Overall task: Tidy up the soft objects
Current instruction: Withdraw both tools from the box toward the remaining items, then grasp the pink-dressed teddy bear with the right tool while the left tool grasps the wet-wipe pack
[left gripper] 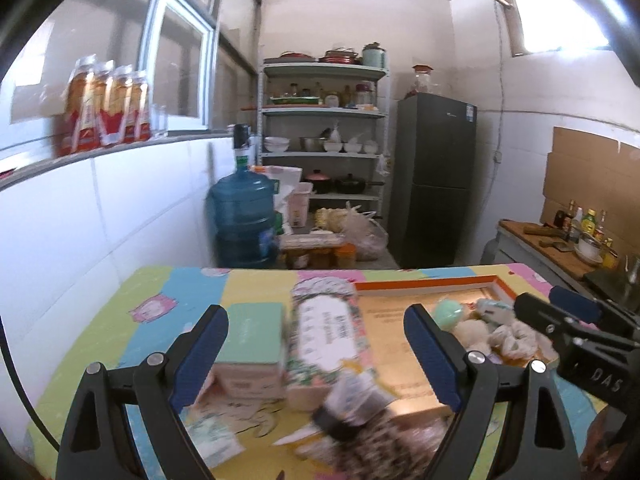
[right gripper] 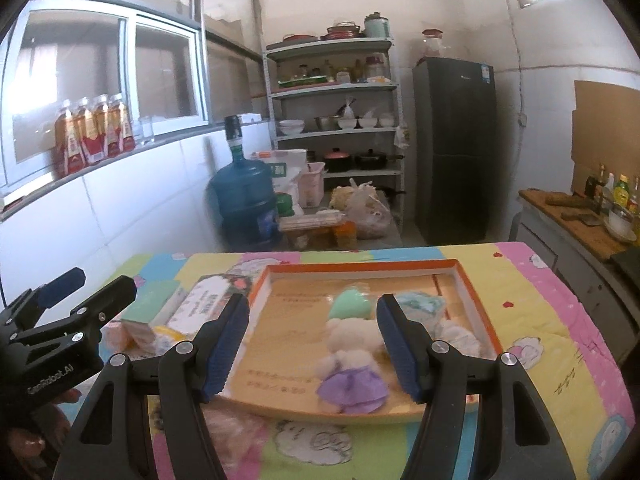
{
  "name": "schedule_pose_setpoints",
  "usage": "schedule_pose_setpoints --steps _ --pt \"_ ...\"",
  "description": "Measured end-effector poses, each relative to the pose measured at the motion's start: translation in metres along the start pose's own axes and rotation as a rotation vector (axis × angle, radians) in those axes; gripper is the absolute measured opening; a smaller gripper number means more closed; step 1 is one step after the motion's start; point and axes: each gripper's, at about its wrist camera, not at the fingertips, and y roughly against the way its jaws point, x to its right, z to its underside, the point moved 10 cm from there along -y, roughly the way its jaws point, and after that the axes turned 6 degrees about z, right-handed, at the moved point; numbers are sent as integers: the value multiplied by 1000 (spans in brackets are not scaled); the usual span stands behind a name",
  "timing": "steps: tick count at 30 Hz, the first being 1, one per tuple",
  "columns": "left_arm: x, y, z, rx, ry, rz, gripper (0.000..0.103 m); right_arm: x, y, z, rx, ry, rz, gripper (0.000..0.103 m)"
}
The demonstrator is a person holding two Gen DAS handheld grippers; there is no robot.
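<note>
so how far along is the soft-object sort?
Done: plush toy, green soft piece and others lie in the orange-rimmed tray. In hand: nothing; left gripper and right gripper open. Left: blurred leopard-print item on the table outside the tray.

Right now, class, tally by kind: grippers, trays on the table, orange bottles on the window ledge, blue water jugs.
Grippers: 2, the left gripper and the right gripper
Tray: 1
Orange bottles: 4
Blue water jug: 1
Total: 8

Tray [right gripper: 476, 294] and boxes [left gripper: 250, 344] on table [right gripper: 532, 312]
</note>
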Motion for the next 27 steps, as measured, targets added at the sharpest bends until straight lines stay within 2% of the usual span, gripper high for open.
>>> schedule_pose_setpoints --steps 10,27 --pt "-47 19 12 -11 23 -30 90 -59 5 14 -18 47 -45 68" --pt "-110 46 23 -12 54 -66 90 -119 13 21 -13 79 -89 68"
